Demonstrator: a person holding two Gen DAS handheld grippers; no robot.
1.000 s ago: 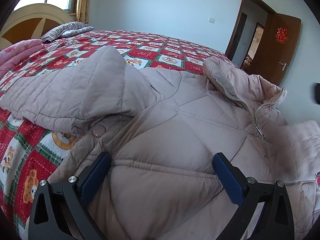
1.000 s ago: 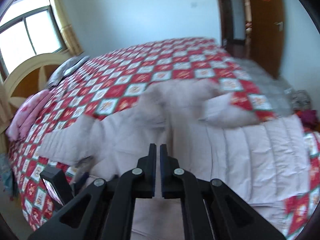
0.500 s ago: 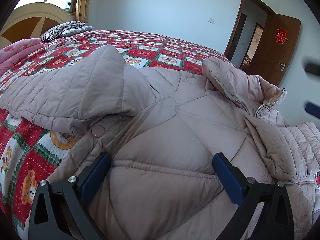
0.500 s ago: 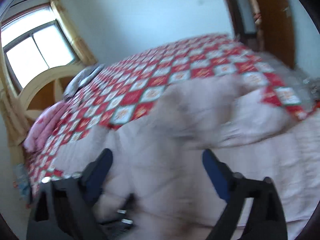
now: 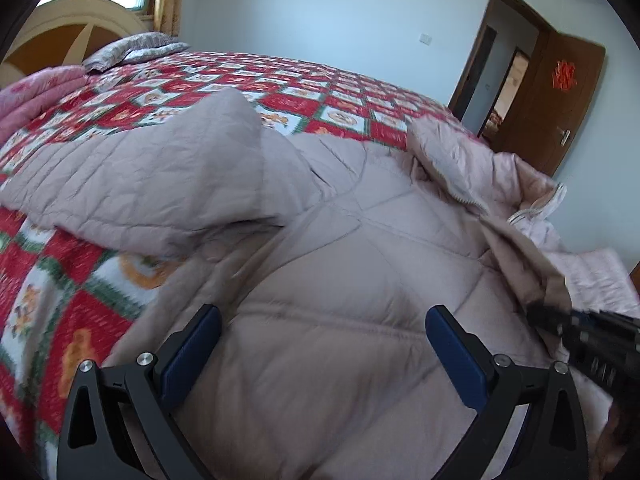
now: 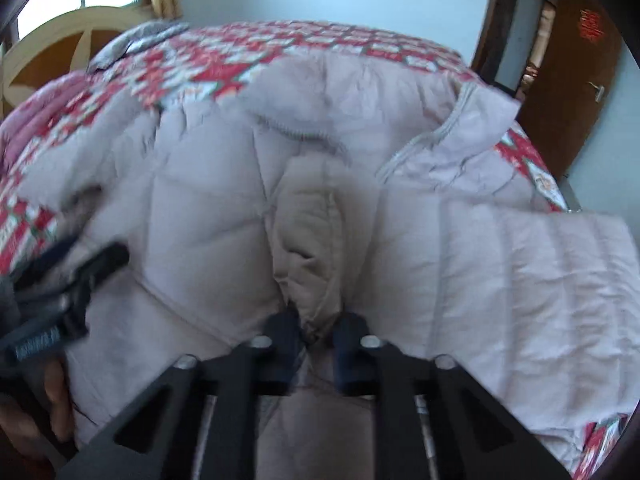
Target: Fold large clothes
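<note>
Jacket (image 6: 208, 216) fold pinched in right tool (image 6: 318, 330), blurred; left tool (image 5: 322, 344) wide apart, holding nothing.

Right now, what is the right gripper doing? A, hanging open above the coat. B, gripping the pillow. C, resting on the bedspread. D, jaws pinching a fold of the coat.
D: the right gripper has its jaws closed on a bunched fold of the quilted coat.

A bed (image 5: 360, 108) with a red patchwork quilt carries the pinkish padded coat (image 5: 340, 280), a striped pillow (image 5: 136, 46).
</note>
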